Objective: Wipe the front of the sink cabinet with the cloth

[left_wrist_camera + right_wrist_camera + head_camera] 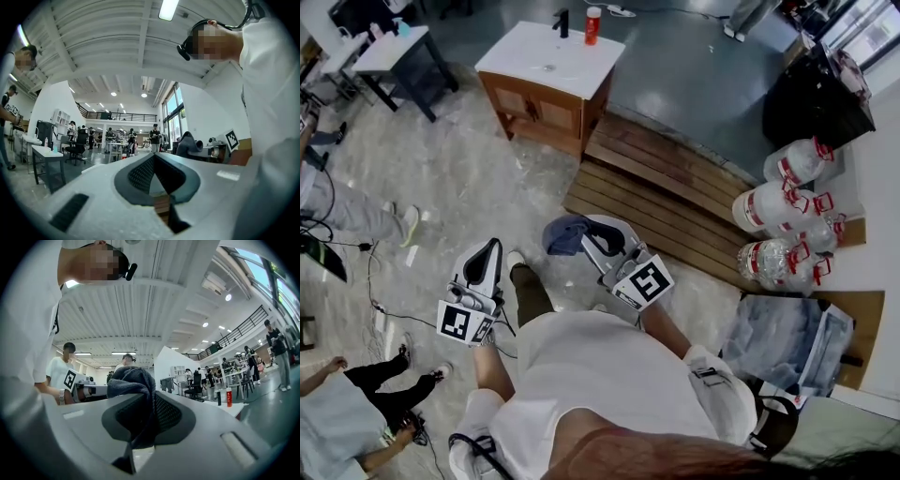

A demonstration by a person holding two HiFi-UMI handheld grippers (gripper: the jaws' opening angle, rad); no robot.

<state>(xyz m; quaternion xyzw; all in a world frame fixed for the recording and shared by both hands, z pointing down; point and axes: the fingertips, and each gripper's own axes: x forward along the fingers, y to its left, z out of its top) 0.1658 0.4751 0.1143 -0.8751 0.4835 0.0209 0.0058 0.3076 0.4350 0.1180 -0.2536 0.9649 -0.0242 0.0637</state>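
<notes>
The sink cabinet point(546, 105) stands far ahead on the floor, with a white top and a brown wooden front. A black tap point(562, 22) and a red bottle point(592, 25) stand on its top. My right gripper point(581, 234) is shut on a dark blue cloth point(564, 234), held at waist height well short of the cabinet. In the right gripper view the cloth point(132, 386) bulges up between the jaws, and the cabinet top point(229, 408) shows to the right. My left gripper point(494, 246) is beside it, shut with nothing in it; its jaws point(154, 158) meet at the tip.
A low wooden platform point(666, 183) lies right of the cabinet. Several large water jugs point(787, 216) and a black bin point(816, 98) stand at the right. A dark table point(394, 56) and people are at the left, with cables point(380, 291) on the floor.
</notes>
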